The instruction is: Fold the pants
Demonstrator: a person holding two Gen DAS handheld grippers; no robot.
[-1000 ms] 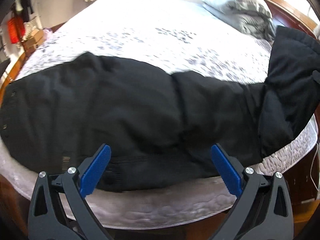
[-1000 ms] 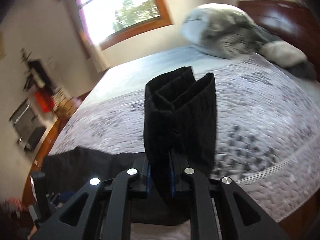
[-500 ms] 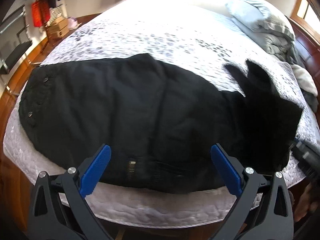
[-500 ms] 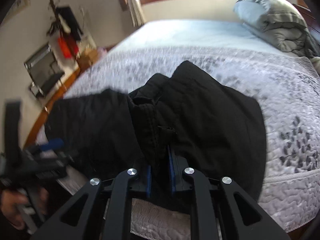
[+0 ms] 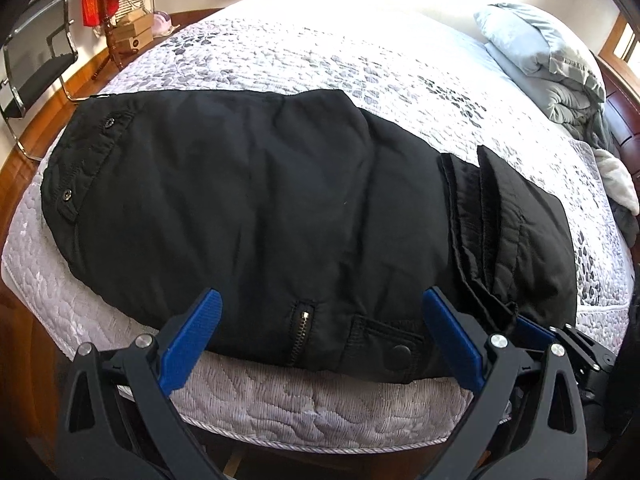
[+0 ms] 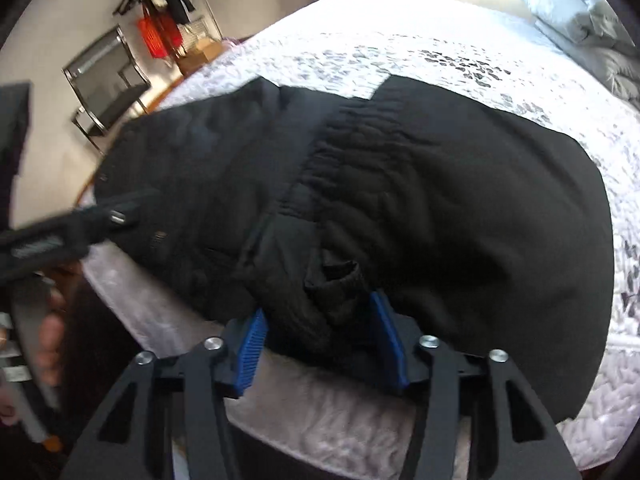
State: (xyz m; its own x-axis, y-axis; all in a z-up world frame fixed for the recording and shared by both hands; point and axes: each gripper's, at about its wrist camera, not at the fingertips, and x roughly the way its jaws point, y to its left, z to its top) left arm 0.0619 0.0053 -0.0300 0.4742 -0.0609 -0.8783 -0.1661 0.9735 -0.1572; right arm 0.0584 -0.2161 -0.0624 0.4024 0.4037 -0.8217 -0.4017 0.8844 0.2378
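Black padded pants [image 5: 256, 216] lie across the near edge of the bed, waistband with snaps at the left. The leg ends [image 5: 516, 232] are folded over onto the right part. My left gripper [image 5: 320, 328] is open and empty, just off the pants' near edge by a zipper [image 5: 302, 330]. My right gripper [image 6: 320, 332] is open, with its blue pads [image 6: 252, 340] on either side of the bunched leg hem [image 6: 336, 280], which rests on the bed. It also shows at the right edge of the left wrist view [image 5: 560, 340].
The pants lie on a white-grey quilted bedspread [image 5: 360, 60]. A grey pillow and blanket [image 5: 548, 56] lie at the far right. A black chair [image 5: 32, 72], boxes and a red bag [image 5: 94, 4] stand left of the bed. The bed's wooden frame [image 5: 24, 344] runs below.
My right gripper carried the leg ends over to the left, laid them on the pants and opened its jaws. My left gripper stayed open and moved closer to the near edge.
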